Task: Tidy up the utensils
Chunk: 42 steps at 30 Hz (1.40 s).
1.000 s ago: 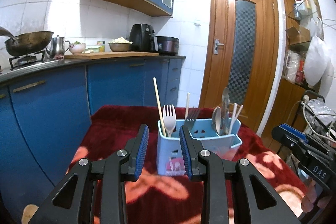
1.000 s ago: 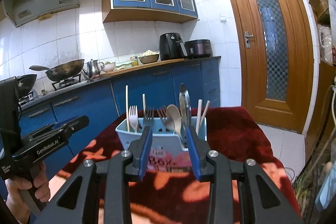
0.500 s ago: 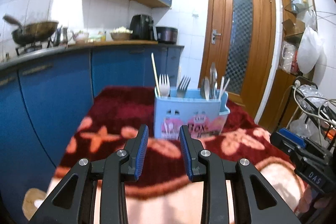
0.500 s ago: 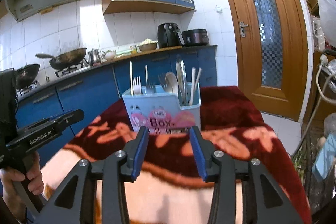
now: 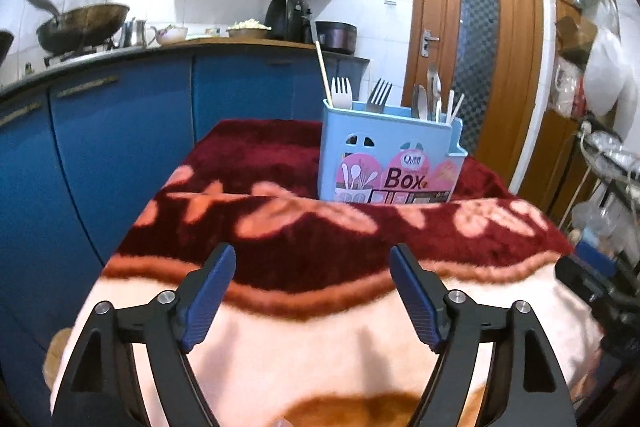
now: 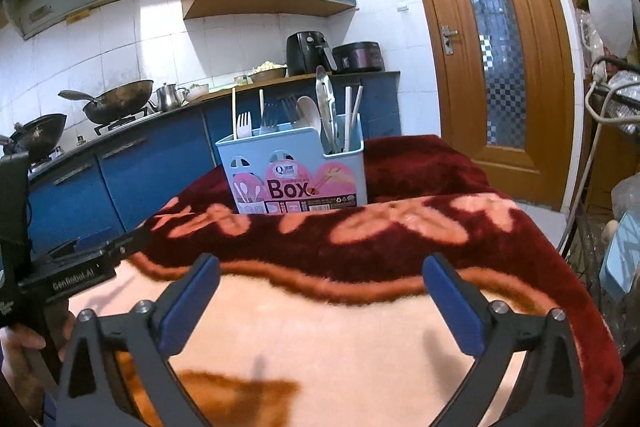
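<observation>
A light blue utensil box (image 5: 390, 155) with a pink "Box" label stands on the far part of a table covered by a red and peach blanket (image 5: 320, 327). It holds forks, spoons, chopsticks and tongs upright (image 6: 316, 115). The box also shows in the right wrist view (image 6: 296, 173). My left gripper (image 5: 312, 291) is open and empty over the near part of the blanket, well short of the box. My right gripper (image 6: 320, 301) is open and empty, also well short of the box. The left gripper's body shows at the left of the right wrist view (image 6: 76, 271).
Blue kitchen cabinets (image 5: 120, 123) with a counter, woks (image 6: 116, 103) and appliances run along the left. A wooden door (image 6: 492, 59) stands behind the table. Shelves, cables and bags crowd the right side (image 5: 600, 155).
Both grippers have drawn back from the box toward the near edge of the table and dropped lower. Both have opened wide from a narrow gap.
</observation>
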Motion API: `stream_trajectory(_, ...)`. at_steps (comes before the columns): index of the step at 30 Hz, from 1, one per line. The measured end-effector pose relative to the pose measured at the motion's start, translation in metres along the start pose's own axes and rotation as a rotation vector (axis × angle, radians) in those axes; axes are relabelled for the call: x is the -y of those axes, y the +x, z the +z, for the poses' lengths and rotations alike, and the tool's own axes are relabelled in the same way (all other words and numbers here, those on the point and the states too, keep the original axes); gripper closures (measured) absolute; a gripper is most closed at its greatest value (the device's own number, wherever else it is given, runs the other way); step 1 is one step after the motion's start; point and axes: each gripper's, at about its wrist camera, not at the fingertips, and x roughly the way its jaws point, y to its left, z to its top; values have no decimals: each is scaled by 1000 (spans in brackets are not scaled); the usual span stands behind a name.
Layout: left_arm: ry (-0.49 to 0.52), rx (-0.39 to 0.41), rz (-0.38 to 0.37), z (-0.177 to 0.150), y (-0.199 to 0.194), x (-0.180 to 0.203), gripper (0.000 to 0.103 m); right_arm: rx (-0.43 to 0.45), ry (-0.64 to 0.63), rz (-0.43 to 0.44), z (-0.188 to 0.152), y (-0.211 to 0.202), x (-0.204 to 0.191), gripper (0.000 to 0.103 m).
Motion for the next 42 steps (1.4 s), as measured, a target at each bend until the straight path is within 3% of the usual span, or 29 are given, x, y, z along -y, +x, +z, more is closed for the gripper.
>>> stream_trajectory(4,33,32,37,-7,0,6,20,17,-67,-60,-3,3,-6,0)
stream_trajectory(11,27,116,69,-10,-6,8,13,49,-80,-79,-6,10,-2,0)
stream_trajectory(22,-41,77,64,-11,3,-4,11,60,-62,-100,-7,15,6,0)
stream_trajectory(42,-12,87,81,-13,3,3,11,65,-80,-99,-9,15,4,0)
